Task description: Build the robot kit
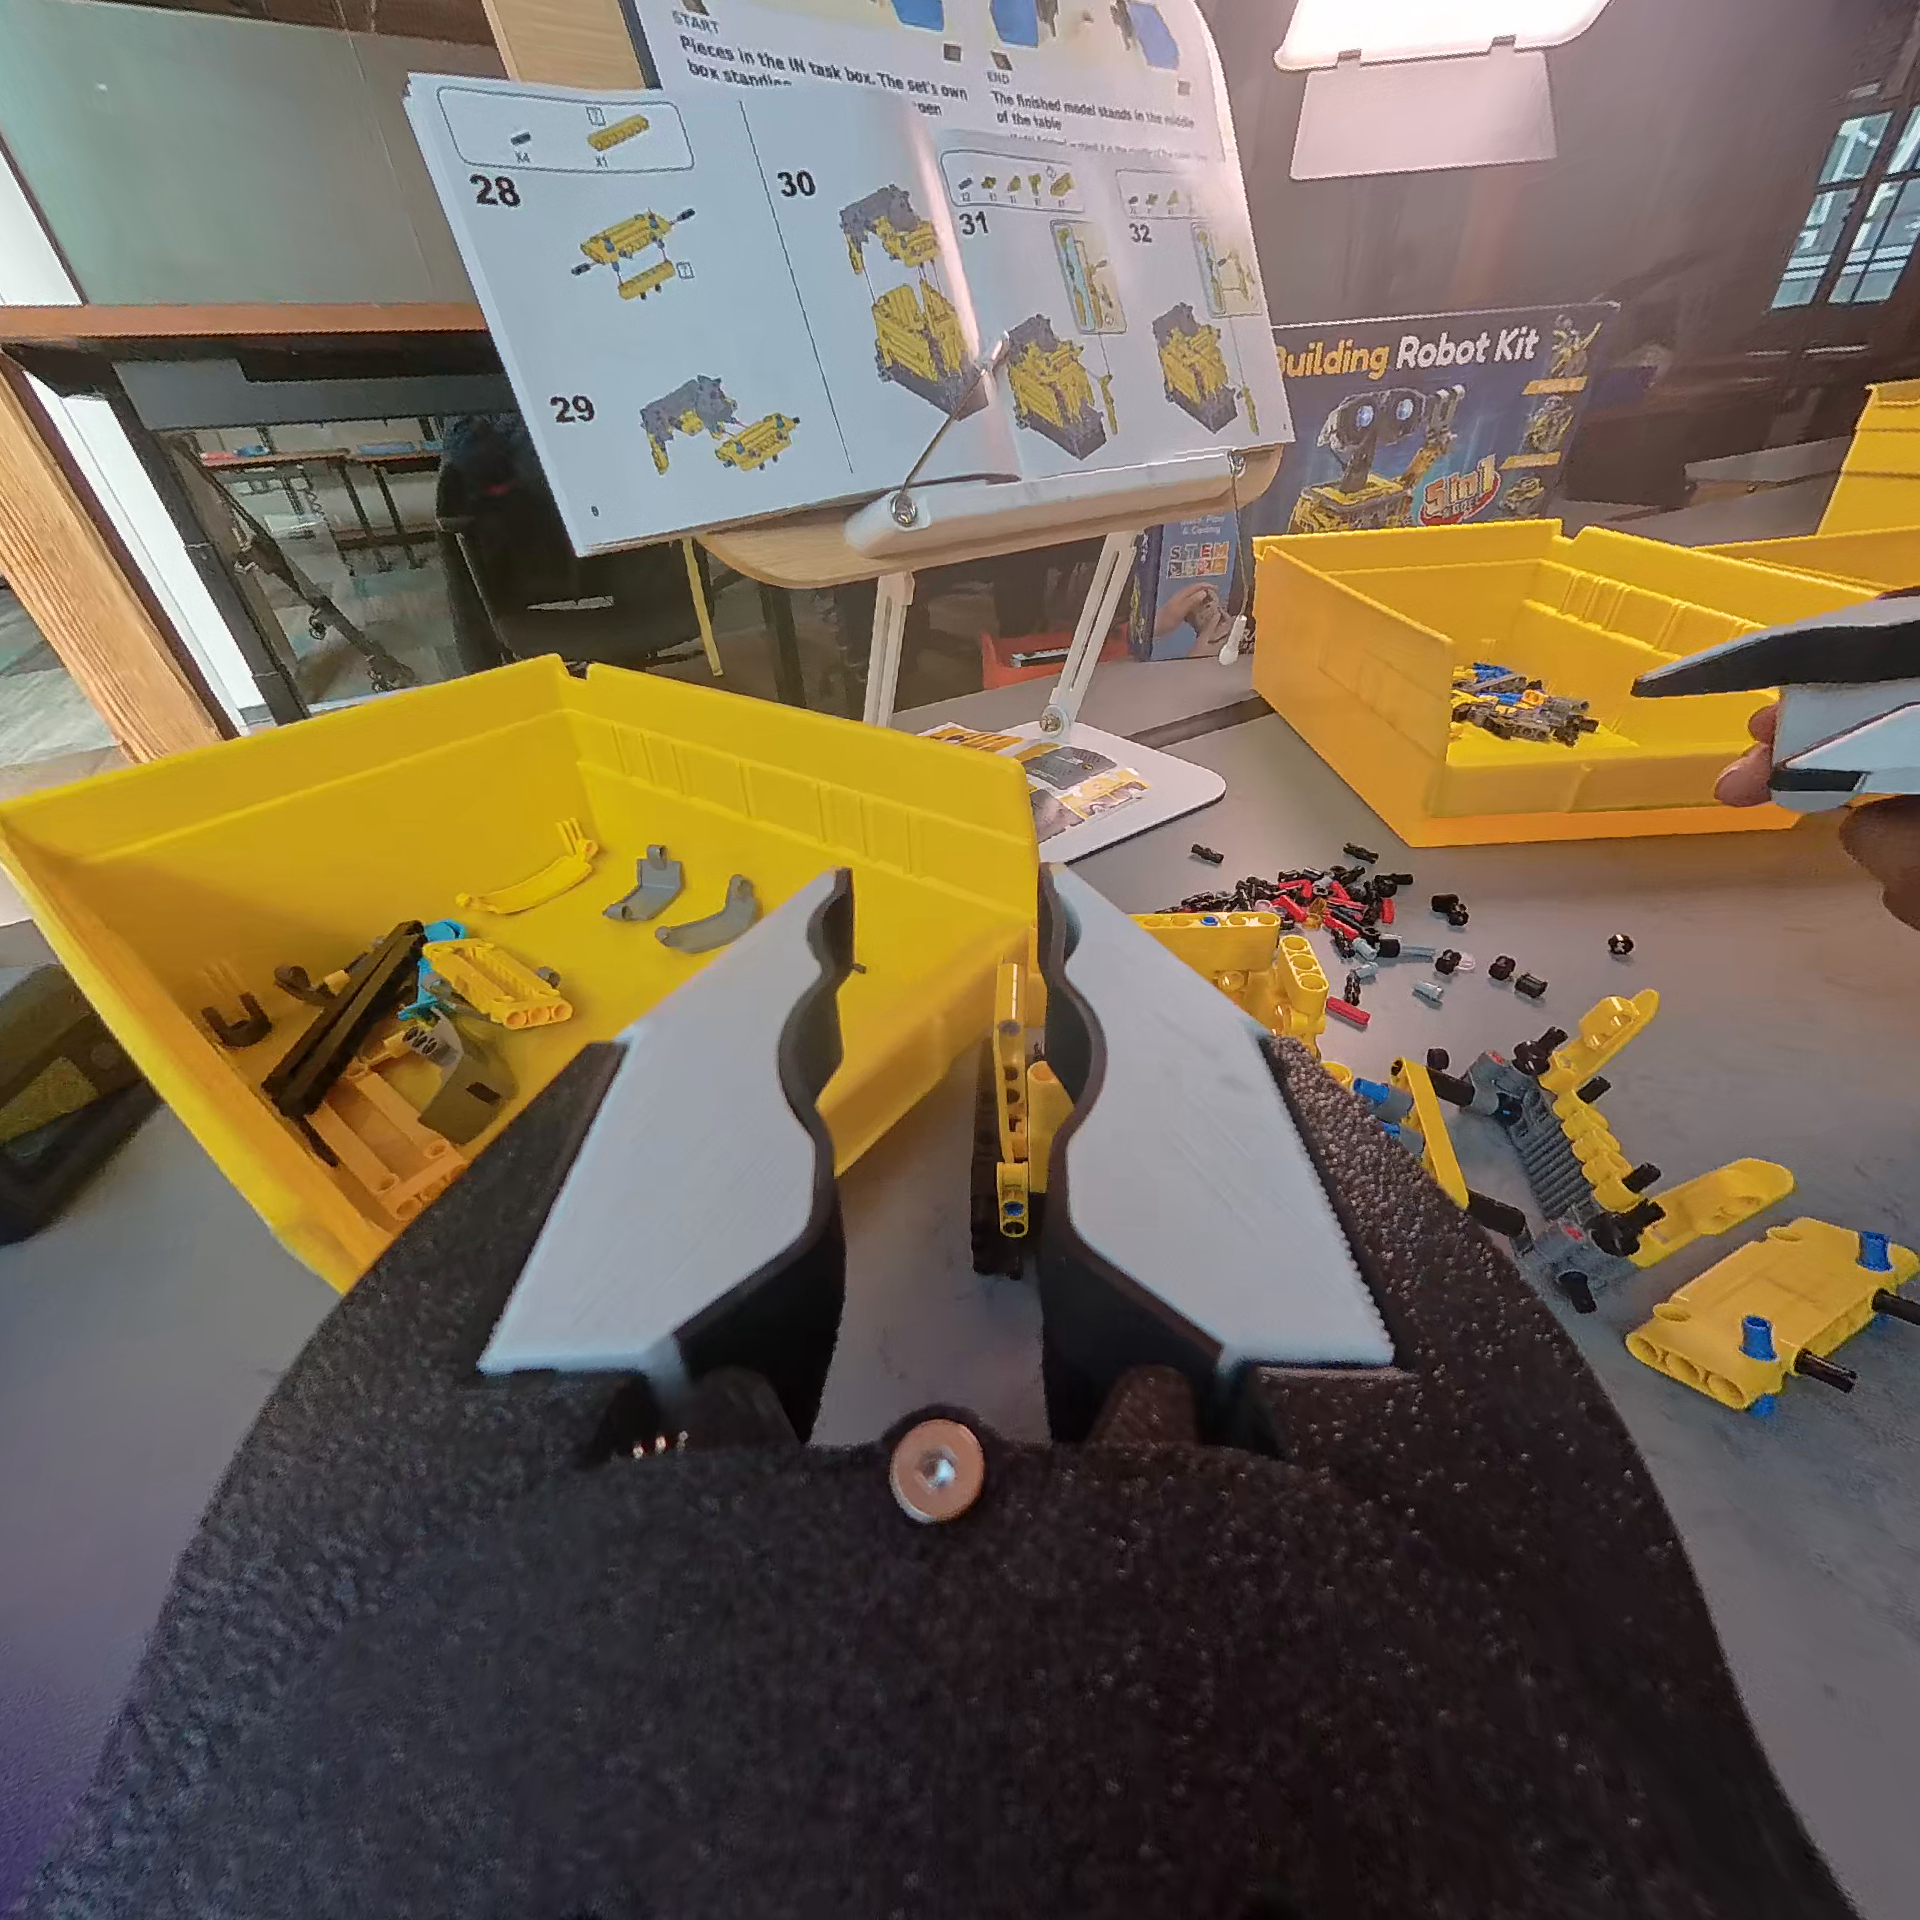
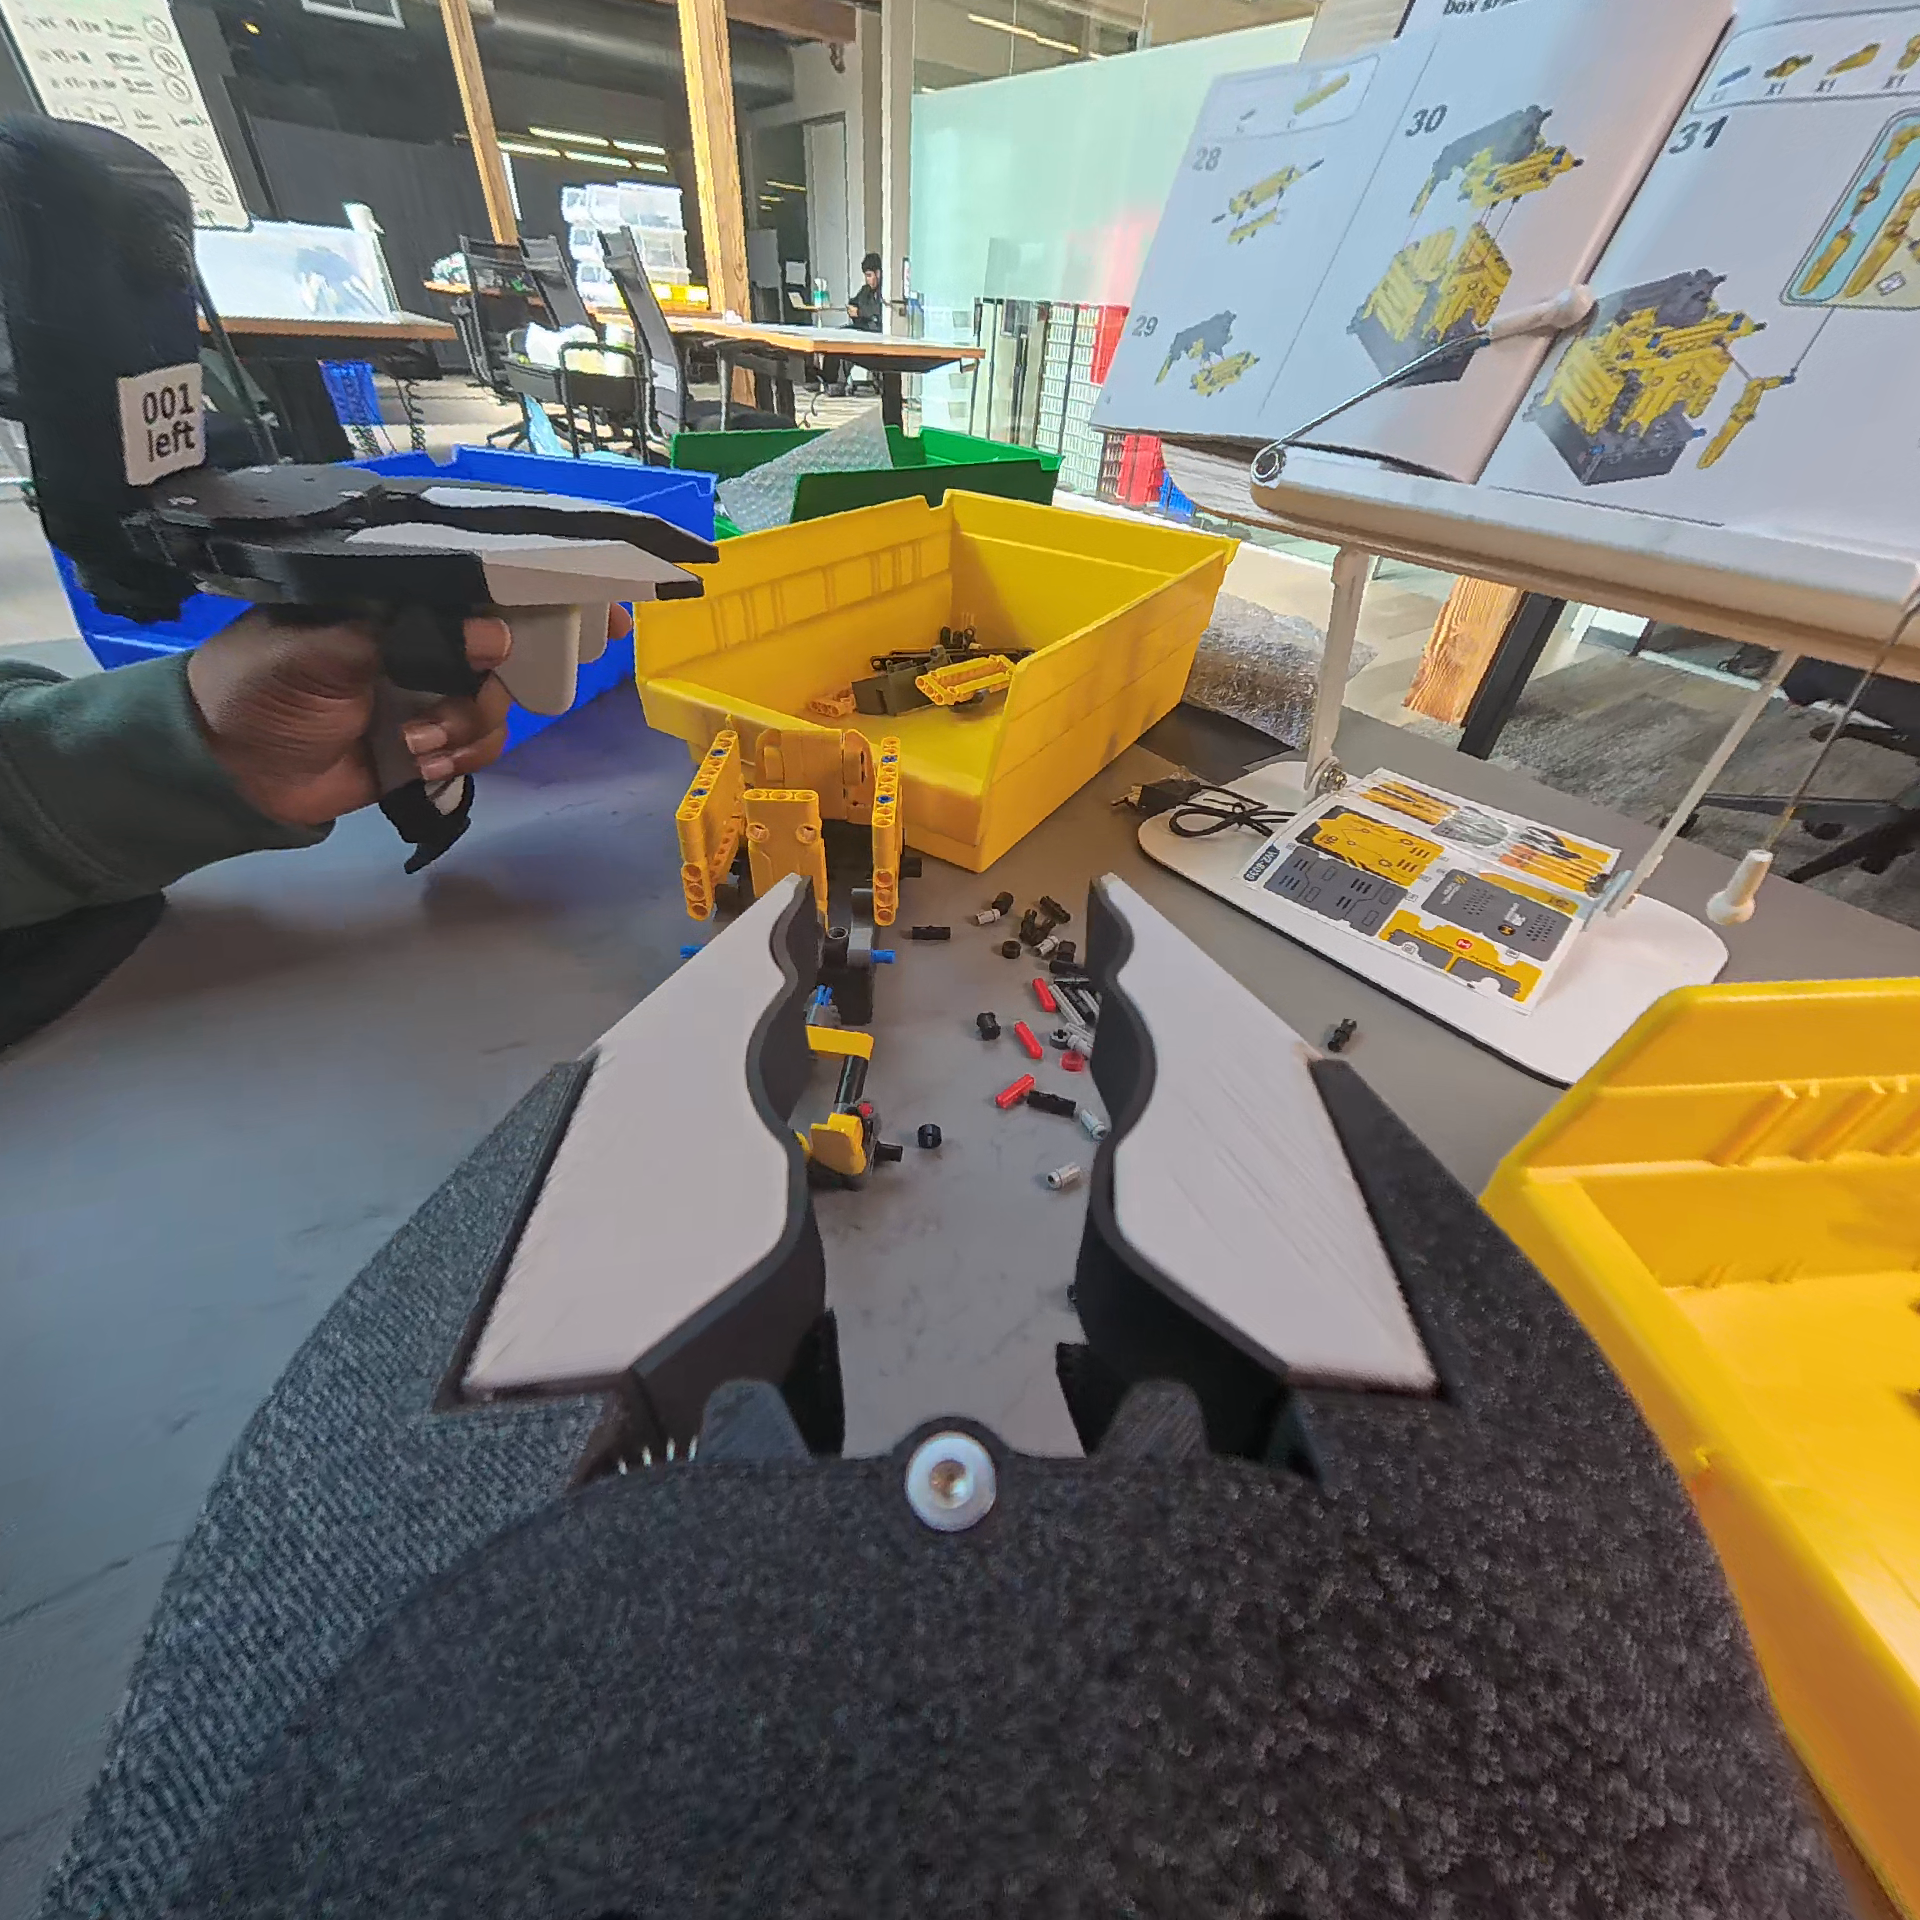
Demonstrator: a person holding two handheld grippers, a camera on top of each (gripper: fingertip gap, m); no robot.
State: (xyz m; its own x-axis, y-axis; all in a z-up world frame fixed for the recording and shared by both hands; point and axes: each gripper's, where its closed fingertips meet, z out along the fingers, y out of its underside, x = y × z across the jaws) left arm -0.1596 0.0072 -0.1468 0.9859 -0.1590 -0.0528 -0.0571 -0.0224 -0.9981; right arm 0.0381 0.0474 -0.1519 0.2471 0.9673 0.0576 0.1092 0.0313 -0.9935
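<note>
Yellow frame assembly (image 2: 795,831): stands upright on the table (image 2: 312,1195), touching the front wall of the near yellow bin (image 2: 997,665); in the left wrist view it shows partly between the left fingers.
Left gripper (image 1: 945,904): fingers parted, gripping nothing; held in the air just above the frame assembly, tips level with the bin's near corner. A hand (image 2: 343,717) holds its handle.
Right gripper (image 2: 951,904): fingers spread wide, empty; hovers over the table above the loose pins.
Loose pins (image 2: 1039,1029): small black, red and grey connectors scattered on the table between and beyond the right fingers.
Small sub-assembly (image 2: 847,1101): yellow, black and blue piece lying on the table, just beside the inner edge of the right gripper's left finger (image 2: 675,1143), apart from the frame.
Grey-and-yellow linkage (image 1: 1558,1143): lies flat on the table right of the left gripper, near a yellow panel with blue pins (image 1: 1777,1309).
Near bin contents: black beam, yellow beams, grey curved parts.
Second yellow bin (image 1: 1351,727): farther right, holds small mixed parts.
Instruction booklet (image 1: 831,301): open on a white stand behind the bins.
Kit box (image 1: 1444,416): upright behind the second bin.
</note>
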